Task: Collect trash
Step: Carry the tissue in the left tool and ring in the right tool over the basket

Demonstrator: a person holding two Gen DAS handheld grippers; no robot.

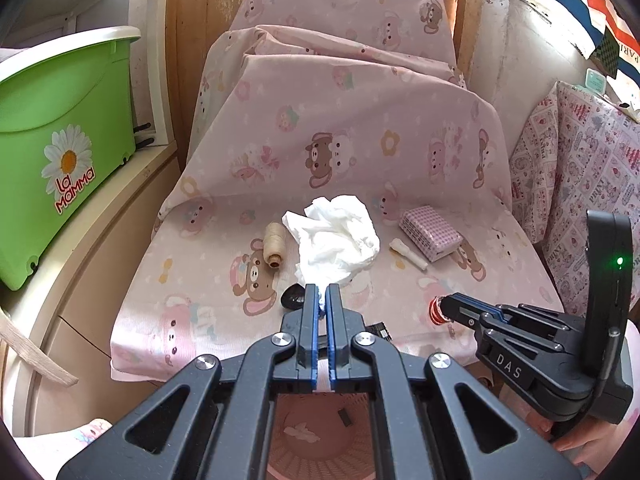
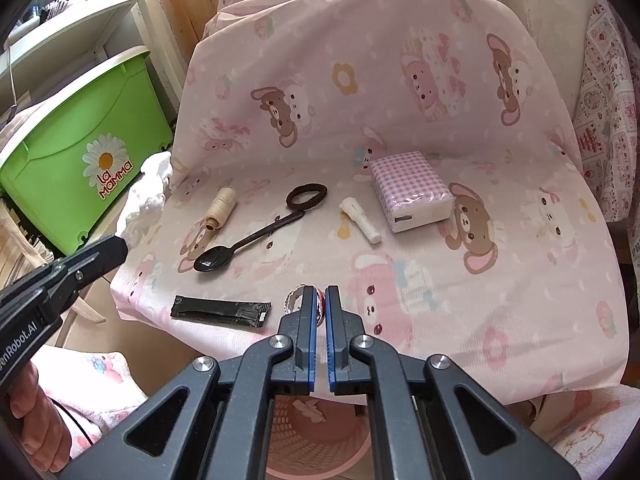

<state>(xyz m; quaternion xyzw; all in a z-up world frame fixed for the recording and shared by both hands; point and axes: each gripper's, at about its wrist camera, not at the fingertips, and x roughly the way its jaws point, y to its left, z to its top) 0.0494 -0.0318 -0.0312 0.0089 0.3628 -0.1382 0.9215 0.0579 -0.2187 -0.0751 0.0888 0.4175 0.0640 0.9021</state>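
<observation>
My left gripper [image 1: 322,294] is shut on a crumpled white tissue [image 1: 334,240] and holds it above the pink bear-print cloth [image 1: 360,140]. In the right wrist view the tissue [image 2: 148,196] hangs from the left gripper's tip [image 2: 120,246] at the table's left edge. My right gripper [image 2: 320,296] is shut on a small red-and-white crinkled wrapper [image 2: 298,300], also seen in the left wrist view [image 1: 437,310]. A black sachet [image 2: 220,312] lies near the front edge. A pink basket [image 2: 316,424] with a scrap inside stands below the table edge.
On the cloth lie a black spoon [image 2: 244,244], a brown hair tie [image 2: 306,196], a beige thread spool [image 2: 219,208], a white plastic plug [image 2: 360,220] and a gingham tissue pack [image 2: 410,190]. A green box [image 2: 84,160] stands at the left.
</observation>
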